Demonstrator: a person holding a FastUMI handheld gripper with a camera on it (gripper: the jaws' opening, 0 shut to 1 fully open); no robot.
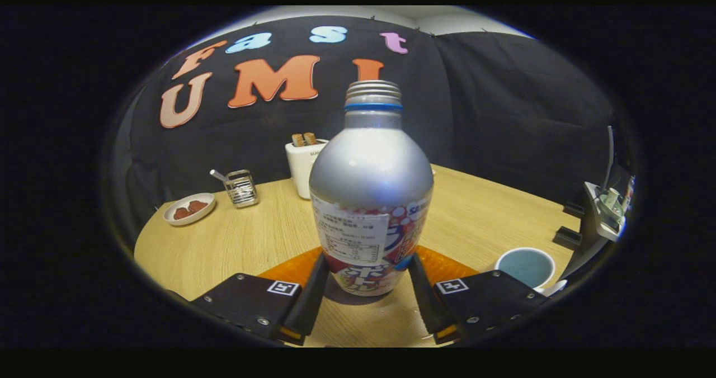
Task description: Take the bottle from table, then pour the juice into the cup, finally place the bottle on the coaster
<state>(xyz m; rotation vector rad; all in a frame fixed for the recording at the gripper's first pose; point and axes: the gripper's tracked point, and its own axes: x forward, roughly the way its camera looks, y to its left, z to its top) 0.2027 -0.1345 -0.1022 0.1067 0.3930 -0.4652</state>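
Bottle (pixel 371 190) stands upright between the two fingers of the hand-held gripper (pixel 364 289), silver body, threaded neck with no cap on and a blue ring under the threads, printed label round the lower half. Both fingers sit flush against the bottle's lower sides, one each side, so the gripper looks clamped on it low down by the label. Bottle base seems to be on or just above the wooden counter (pixel 246 244); contact can't be told for sure, a dark shadow lies right under it. Orange coaster (pixel 444 266) lies flat just behind the bottle's base, showing to either side of it beyond the fingers. Cup (pixel 524 267), white with a pale blue inside, stands on the counter to the right, just past the right finger; whether anything is in it can't be told. Further back, directly behind the bottle, a white toaster (pixel 300 165) with two slices poking out of the top. Left of that a small wire rack (pixel 241 188) with a utensil in it, and further left a white dish (pixel 189 208) holding brown food.
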